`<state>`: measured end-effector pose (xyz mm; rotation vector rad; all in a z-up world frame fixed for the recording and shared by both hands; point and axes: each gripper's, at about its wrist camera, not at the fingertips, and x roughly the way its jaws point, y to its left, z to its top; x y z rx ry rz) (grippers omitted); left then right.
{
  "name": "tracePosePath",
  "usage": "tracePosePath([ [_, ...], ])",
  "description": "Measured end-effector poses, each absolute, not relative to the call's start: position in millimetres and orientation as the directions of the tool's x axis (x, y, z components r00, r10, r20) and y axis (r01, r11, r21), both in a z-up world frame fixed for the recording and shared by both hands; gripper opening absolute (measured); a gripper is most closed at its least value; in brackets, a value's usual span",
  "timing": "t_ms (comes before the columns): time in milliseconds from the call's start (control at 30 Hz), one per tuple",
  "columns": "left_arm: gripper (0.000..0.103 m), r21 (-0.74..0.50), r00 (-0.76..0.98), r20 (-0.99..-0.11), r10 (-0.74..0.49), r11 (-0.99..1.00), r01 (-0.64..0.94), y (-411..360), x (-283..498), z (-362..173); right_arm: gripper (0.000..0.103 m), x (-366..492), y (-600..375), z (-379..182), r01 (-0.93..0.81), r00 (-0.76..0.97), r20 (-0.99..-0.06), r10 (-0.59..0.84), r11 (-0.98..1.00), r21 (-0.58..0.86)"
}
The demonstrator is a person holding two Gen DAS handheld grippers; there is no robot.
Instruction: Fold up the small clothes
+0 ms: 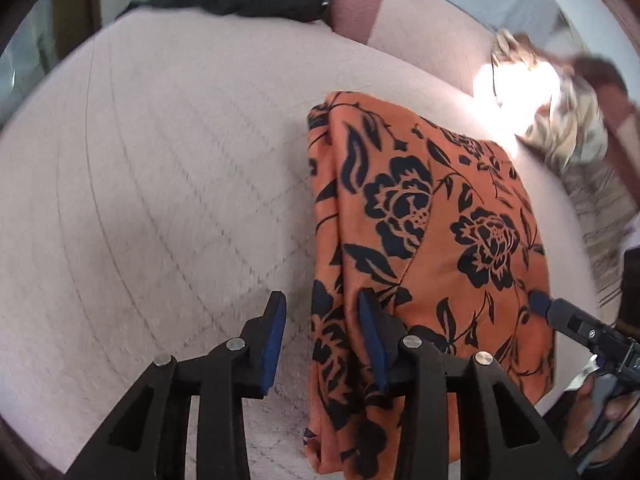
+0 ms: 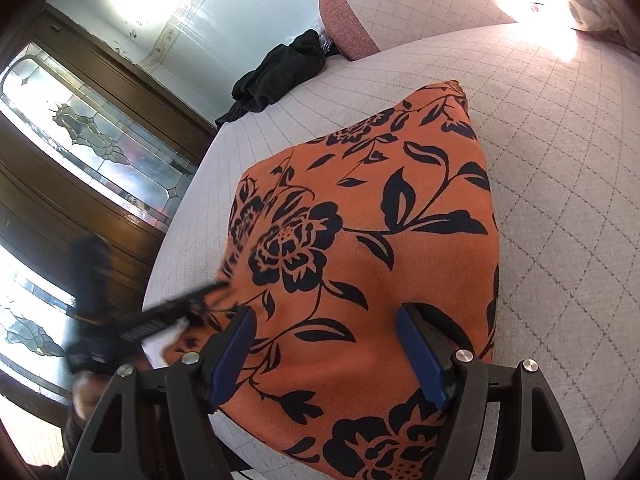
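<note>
The wide bed (image 2: 560, 184), covered in a pale quilted spread with a grey diamond stitch, carries everything here; its flat, roomy top suits it to laying clothes out for folding. At its far end lie a pale pillow with a dusty-pink end band (image 2: 352, 16) and a crumpled black garment (image 2: 280, 76), probably waiting its turn or set aside. A rumpled cream patterned cloth (image 1: 568, 120) sits in bright sun at the bed's far side.

Near the front edge of the bed lies the orange fabric garment printed with black flowers and leaves (image 2: 360, 240). It already looks doubled over, with stacked layers showing along one long edge in the left wrist view, so the fold seems partly done.

The right claw (image 2: 326, 354) stands wide open over the near part of the garment, its blue pads apart and pressing on nothing; it appears poised to pin or take the cloth. The left claw (image 1: 322, 340) is partly open at the garment's layered long edge: one pad lies over the orange cloth, the other over the bare spread, and no fabric is pinched between them. That placement suggests it is lining up to catch the edge for the next fold.
</note>
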<state>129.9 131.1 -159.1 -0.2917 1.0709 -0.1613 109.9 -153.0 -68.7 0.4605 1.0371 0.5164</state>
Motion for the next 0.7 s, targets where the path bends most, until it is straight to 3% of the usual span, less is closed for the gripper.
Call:
tracePosePath([
  [100,0.035,-0.327,0.520,-0.812,-0.266,0.945,-0.026,137,115,-134,0.076,112,-153,-67,-0.180,0.406,-0.693,0.596,0.796,0.578],
  [267,0.036,-0.370,0.529,-0.771,-0.355,0.925,0.082,121,87,-116,0.077,114,-153,-69,-0.160,0.407,-0.692,0.596,0.792,0.589],
  [333,0.038,-0.276,0.478,-0.838,-0.266,0.960,0.050,113,90,-139,0.077,113,-151,-68,-0.166,0.407,-0.698,0.589,0.799,0.578],
  [400,0.049,-0.337,0.440,-0.849,-0.293,0.941,-0.025,126,91,-163,0.077,112,-149,-68,-0.168,0.402,-0.699,0.592,0.798,0.579],
  [467,0.049,-0.351,0.452,-0.843,-0.291,0.935,-0.053,132,85,-158,0.077,114,-150,-67,-0.163,0.391,-0.700,0.597,0.794,0.586],
  [700,0.048,-0.206,0.523,-0.837,-0.164,0.978,-0.023,115,61,-122,0.077,100,-166,-55,-0.112,0.421,-0.658,0.624,0.756,0.645],
])
